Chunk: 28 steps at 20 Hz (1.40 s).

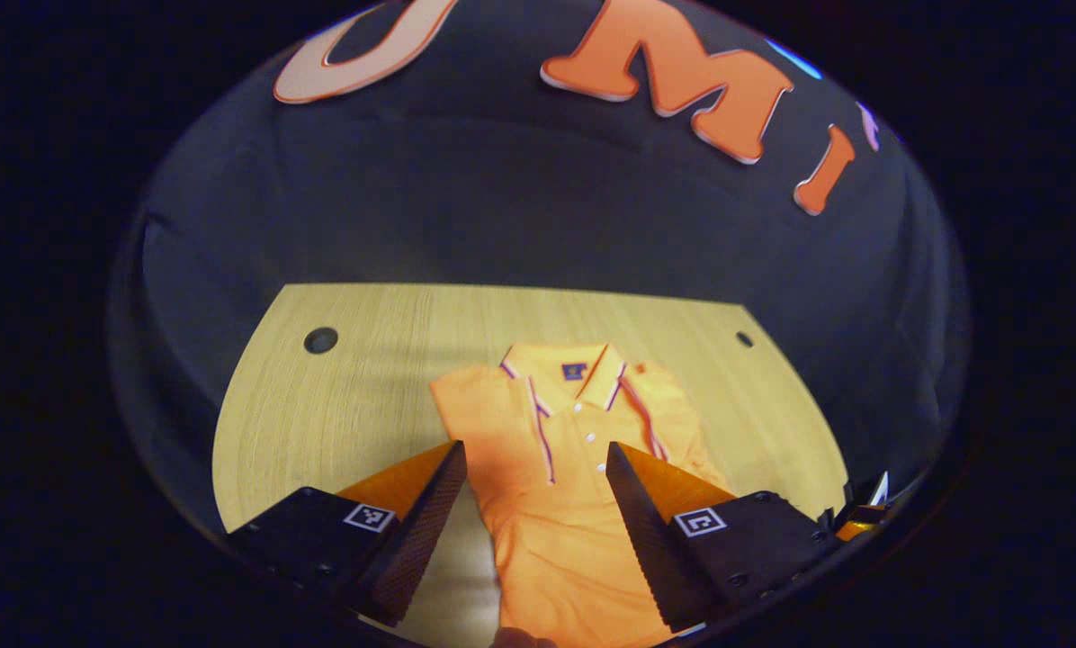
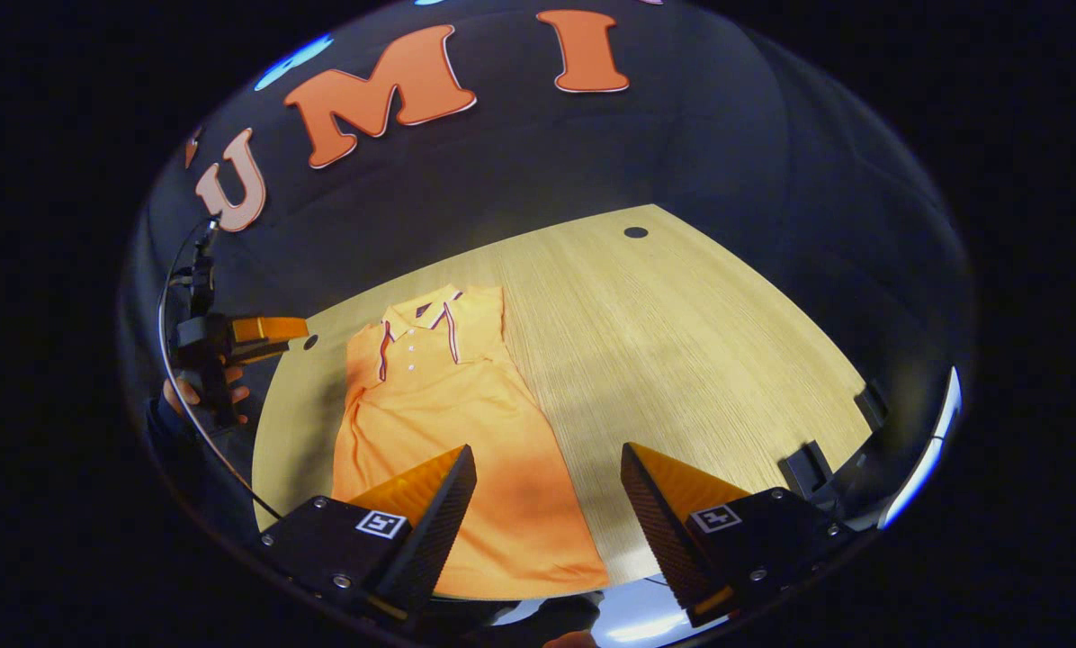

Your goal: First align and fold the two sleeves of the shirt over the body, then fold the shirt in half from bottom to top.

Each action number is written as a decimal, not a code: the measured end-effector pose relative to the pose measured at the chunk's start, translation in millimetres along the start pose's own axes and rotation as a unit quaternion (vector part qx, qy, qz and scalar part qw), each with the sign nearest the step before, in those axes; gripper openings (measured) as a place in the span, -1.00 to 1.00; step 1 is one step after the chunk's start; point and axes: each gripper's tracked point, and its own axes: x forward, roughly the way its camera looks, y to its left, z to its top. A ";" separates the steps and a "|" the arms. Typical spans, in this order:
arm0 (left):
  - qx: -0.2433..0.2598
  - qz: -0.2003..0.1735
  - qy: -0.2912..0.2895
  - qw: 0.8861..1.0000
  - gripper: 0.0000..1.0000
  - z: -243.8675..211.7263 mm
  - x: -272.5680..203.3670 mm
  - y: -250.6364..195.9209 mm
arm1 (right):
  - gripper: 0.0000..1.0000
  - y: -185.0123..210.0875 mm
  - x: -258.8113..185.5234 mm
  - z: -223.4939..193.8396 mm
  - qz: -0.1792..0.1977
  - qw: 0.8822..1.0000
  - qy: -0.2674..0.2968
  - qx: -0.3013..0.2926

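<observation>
An orange polo shirt (image 1: 574,486) with a striped collar lies flat on the wooden table (image 1: 358,396), collar toward the far wall, both sleeves folded in over the body. My left gripper (image 1: 535,459) hovers open above the shirt's chest with nothing between its fingers. In the right gripper view the same shirt (image 2: 448,423) stretches from the collar down to its hem near the table's front edge. My right gripper (image 2: 547,463) is open over the shirt's lower right side, holding nothing. The left gripper (image 2: 259,337) also appears there at far left, held by a hand (image 2: 201,391).
The table has a dark cable hole (image 1: 320,340) at far left and a smaller one (image 1: 744,339) at far right. Bare wood (image 2: 682,360) lies to the right of the shirt. A black clamp (image 2: 808,468) sits on the table's right edge.
</observation>
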 end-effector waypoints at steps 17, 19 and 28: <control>-0.067 0.097 0.161 0.980 0.96 -235.8 -127.3 2.9 | 0.98 -11.9 27.8 -97.3 0.064 0.980 0.134 -0.132; -0.060 0.104 0.176 0.977 0.96 -260.6 -132.4 5.6 | 0.98 -13.7 28.0 -112.2 0.068 0.977 0.147 -0.136; -0.011 0.131 0.213 0.968 0.96 -333.2 -138.4 17.9 | 0.98 -36.8 25.1 -155.6 0.047 0.968 0.176 -0.174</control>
